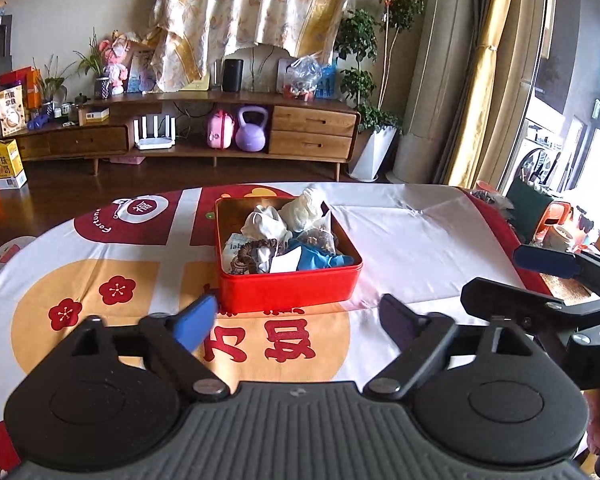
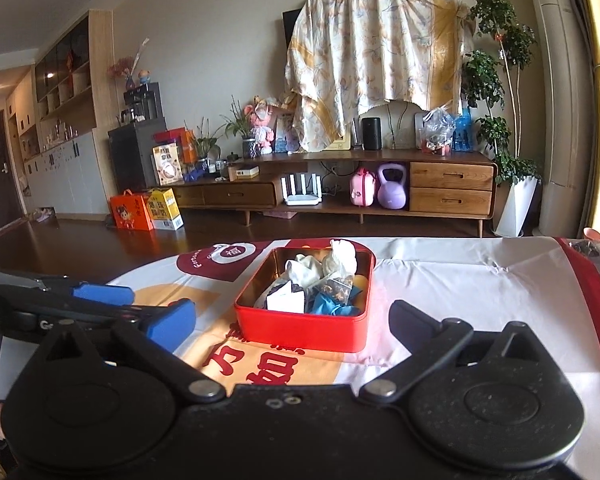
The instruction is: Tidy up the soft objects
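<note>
A shallow red metal tin (image 1: pixel 290 288) with a gold-coloured inside sits on the worktop (image 1: pixel 412 236), which is covered by a white cloth printed with red and orange shapes and red characters. The tin stands near the middle of the cloth, just beyond both claws. Inside it lies a loose heap of soft things: crumpled white cloth pieces (image 1: pixel 268 224) at the far side, a blue glove-like item (image 1: pixel 320 258) at the near right, a clear mesh pouch of dark brown bits (image 1: pixel 320 238) in the middle, a brown scrunchie (image 1: pixel 256 250) at the near left, and a white folded card (image 1: pixel 286 260) at the near edge.

The left claw (image 1: pixel 298 318) hangs over the cloth on the near side of the tin, its blue-padded fingers spread wide with nothing between them. The right claw (image 2: pixel 290 322) is likewise released, its fingers set wide apart and empty, on the near side of the tin. In the left wrist view the right claw shows at the right edge; in the right wrist view the left claw shows at the left edge.

Far behind the worktop stands a long wooden TV cabinet (image 2: pixel 452 188) with a purple kettlebell (image 2: pixel 392 190) on its lower shelf.
</note>
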`<state>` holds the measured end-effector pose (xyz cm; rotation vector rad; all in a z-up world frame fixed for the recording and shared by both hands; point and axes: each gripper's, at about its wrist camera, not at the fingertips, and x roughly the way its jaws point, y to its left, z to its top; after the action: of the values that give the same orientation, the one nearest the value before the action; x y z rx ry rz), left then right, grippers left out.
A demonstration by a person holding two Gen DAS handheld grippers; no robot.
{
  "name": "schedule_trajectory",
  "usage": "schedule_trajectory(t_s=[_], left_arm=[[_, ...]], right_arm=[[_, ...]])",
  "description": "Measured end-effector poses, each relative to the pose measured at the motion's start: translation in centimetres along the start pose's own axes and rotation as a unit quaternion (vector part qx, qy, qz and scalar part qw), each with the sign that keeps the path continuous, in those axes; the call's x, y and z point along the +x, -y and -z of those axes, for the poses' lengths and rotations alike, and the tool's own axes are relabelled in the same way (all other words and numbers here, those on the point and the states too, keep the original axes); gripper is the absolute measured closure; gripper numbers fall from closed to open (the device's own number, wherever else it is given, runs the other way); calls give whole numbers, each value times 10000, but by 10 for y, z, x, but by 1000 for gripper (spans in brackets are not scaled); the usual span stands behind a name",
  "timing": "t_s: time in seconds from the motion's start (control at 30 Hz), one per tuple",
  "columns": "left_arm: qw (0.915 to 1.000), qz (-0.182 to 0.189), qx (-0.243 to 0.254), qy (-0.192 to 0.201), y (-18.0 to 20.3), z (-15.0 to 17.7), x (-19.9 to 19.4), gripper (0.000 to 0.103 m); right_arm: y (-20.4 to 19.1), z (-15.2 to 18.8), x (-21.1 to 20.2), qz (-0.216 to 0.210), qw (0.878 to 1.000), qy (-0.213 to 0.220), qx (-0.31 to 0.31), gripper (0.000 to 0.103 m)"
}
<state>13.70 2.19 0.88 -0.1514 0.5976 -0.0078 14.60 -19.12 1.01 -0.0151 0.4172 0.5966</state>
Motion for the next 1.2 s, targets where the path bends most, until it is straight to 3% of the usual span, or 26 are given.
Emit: schedule_trajectory(t_s=[0.1,0.3,0.47,1.2], left_arm=[[9997,113,-132,162,-1,4,-11,0],[9997,-172,25,160,7,10,-23,0],[9996,-167,-11,244,8,12,-36,0],[9989,-144,36,449,19,17,-55,0]], right_arm=[[-1,3,-8,67,9999,85,28,0],[2,10,-19,231,9994,181,171,0],[0,15,-21,333,9993,135,142,0],[4,14,-30,331,9990,201,233,0]])
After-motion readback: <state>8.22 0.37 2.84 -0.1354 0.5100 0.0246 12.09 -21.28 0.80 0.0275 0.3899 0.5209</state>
